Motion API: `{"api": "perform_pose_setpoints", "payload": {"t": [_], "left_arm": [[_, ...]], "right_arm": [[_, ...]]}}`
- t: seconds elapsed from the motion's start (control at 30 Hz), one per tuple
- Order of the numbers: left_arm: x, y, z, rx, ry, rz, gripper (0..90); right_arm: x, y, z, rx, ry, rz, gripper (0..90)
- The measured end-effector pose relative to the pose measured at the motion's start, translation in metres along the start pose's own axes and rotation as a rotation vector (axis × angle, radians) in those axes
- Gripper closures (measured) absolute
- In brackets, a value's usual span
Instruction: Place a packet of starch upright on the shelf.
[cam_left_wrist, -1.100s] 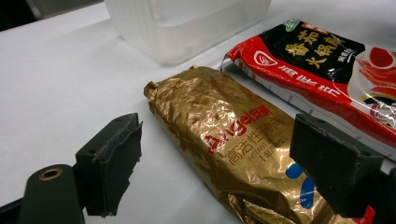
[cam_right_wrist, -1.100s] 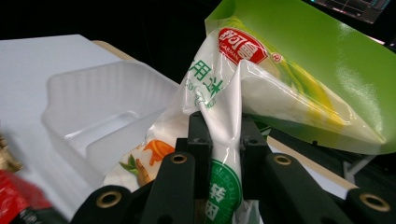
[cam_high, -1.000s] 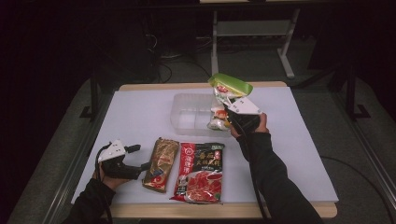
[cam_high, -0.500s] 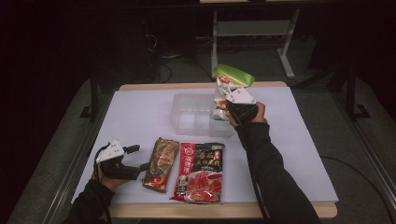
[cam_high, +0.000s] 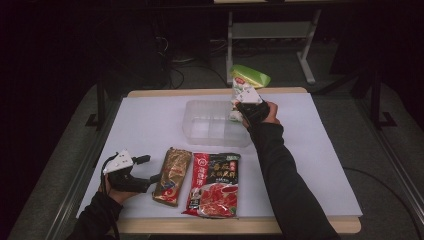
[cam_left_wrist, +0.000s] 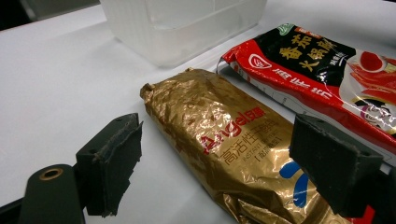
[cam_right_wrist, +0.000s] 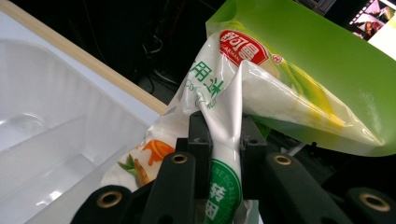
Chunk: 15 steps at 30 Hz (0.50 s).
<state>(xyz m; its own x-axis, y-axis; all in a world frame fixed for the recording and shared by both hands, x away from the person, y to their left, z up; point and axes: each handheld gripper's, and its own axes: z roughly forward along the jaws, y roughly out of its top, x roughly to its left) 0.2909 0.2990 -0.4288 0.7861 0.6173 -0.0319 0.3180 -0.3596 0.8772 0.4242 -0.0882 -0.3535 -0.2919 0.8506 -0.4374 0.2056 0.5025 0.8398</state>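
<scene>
Right tool (cam_high: 239, 102) is clamped on a green-white pouch (cam_right_wrist: 261, 88), held above the right edge of the clear bin (cam_high: 200, 131). Likely step: loading the bin. Next: lower, release inside. Left tool (cam_left_wrist: 224, 161) is wide open, straddling the gold packet (cam_left_wrist: 229, 144) on the table (cam_high: 150, 117), beside the red packet (cam_high: 214, 182).

The right gripper (cam_high: 239, 102), clamped on the green-and-white pouch (cam_high: 247, 80), has carried it toward 10 o'clock, to the clear plastic container's (cam_high: 200, 131) 2 o'clock corner
</scene>
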Motion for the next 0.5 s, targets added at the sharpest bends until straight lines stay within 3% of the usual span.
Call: {"api": "perform_pose_setpoints", "payload": {"t": [0.1, 0.17, 0.27, 0.5], "left_arm": [[0.001, 0.0, -0.001, 0.0, 0.001, -0.001, 16.5], [0.001, -0.001, -0.001, 0.001, 0.002, 0.001, 16.5], [0.0, 0.0, -0.001, 0.001, 0.002, 0.002, 16.6], [0.0, 0.0, 0.0, 0.0, 0.0, 0.0, 16.5]], "right_arm": [[0.009, 0.001, 0.006, 0.016, 0.008, -0.012, 79.0], [0.017, 0.002, 0.009, 0.026, 0.002, -0.053, 79.0], [0.024, 0.002, 0.01, 0.031, 0.006, -0.074, 79.0], [0.038, -0.005, 0.009, 0.029, 0.025, -0.059, 78.2]]}}
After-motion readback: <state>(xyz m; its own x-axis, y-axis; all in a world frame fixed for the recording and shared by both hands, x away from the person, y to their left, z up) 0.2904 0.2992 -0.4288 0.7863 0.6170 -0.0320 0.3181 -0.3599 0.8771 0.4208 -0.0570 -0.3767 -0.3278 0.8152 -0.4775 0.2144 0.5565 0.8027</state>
